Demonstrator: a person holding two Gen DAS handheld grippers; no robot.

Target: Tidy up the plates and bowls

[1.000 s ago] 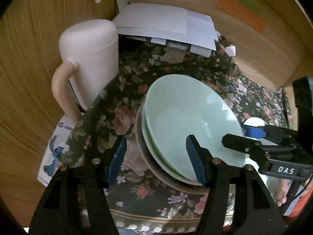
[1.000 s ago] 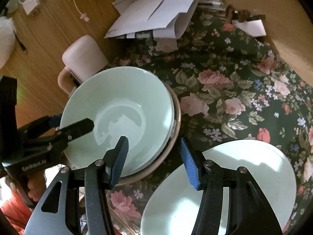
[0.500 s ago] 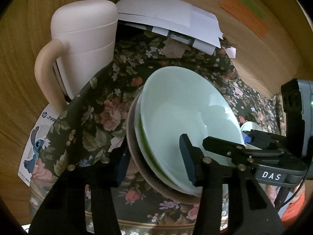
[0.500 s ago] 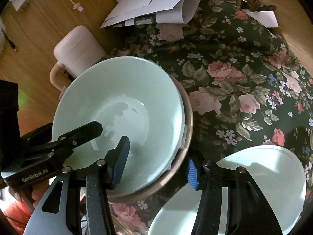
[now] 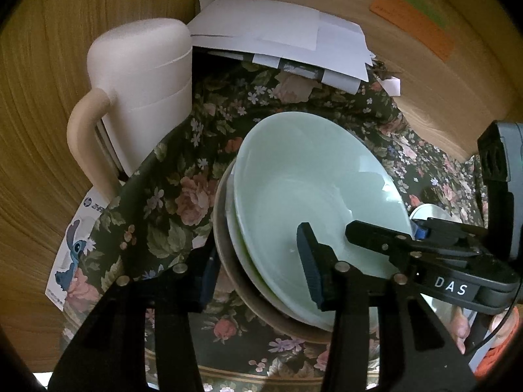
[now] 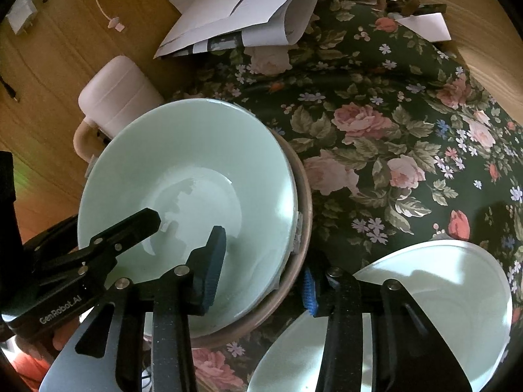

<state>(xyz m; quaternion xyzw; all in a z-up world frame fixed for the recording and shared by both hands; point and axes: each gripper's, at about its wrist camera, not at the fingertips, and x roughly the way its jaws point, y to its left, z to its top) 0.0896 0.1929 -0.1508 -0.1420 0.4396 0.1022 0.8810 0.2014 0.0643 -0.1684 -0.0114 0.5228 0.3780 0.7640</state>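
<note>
Pale green bowls point(image 5: 313, 183) point(image 6: 196, 176) sit nested in a brown dish point(image 5: 225, 281) point(image 6: 302, 202) on a flowered cloth. My left gripper point(image 5: 258, 261) straddles the near rim of the stack, one pad against the brown dish outside, the other on the top bowl's inner wall. My right gripper point(image 6: 261, 271) straddles the opposite rim. Its jaws are closing with the rim between them, and the inner pad still looks clear of the wall. A second pale green bowl point(image 6: 425, 310) lies on the cloth at lower right.
A cream lidded jug point(image 5: 140, 98) with a handle stands left of the stack. White papers point(image 5: 278, 42) lie at the back against a wooden wall. A cartoon card point(image 5: 75, 245) pokes out from under the flowered cloth point(image 6: 392, 130).
Both pairs of jaws have narrowed around the stack's rim. The left view has come closer to the bowls. The right gripper's outer finger now sits beside the brown dish.
</note>
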